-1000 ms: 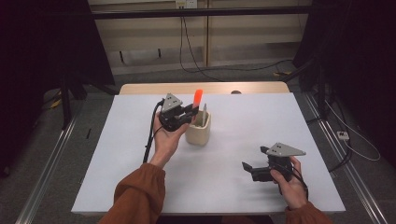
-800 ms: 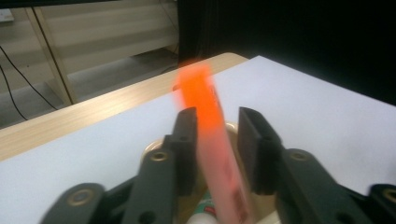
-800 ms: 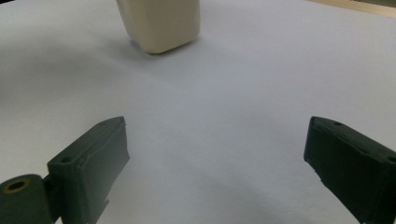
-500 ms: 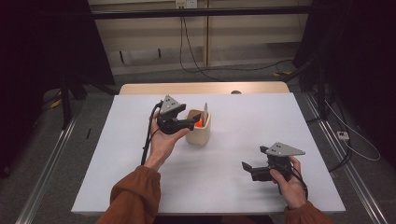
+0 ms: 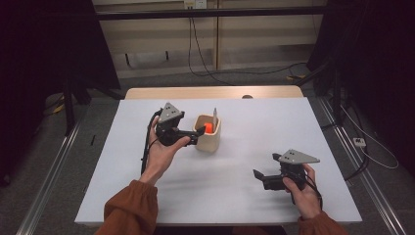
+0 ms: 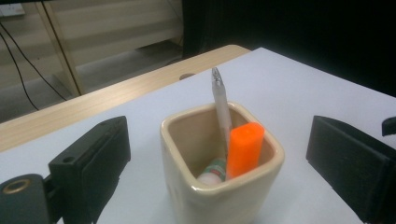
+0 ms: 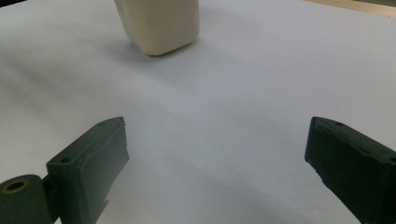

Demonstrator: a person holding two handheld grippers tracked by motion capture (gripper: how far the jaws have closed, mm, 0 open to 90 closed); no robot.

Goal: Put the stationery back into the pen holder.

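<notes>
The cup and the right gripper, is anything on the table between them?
Nothing: in the high view, bare white table lies between cup and right gripper.

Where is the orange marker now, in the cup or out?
In: the orange marker stands inside the cream cup beside a pen.

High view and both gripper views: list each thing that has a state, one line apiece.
Cream ceramic cup: upright on the white table.
Orange marker: standing in the cup, released.
Clear pen: leaning inside the cup.
Left gripper: jaws just opened, open either side of the cup.
Right gripper: open, empty.
</notes>
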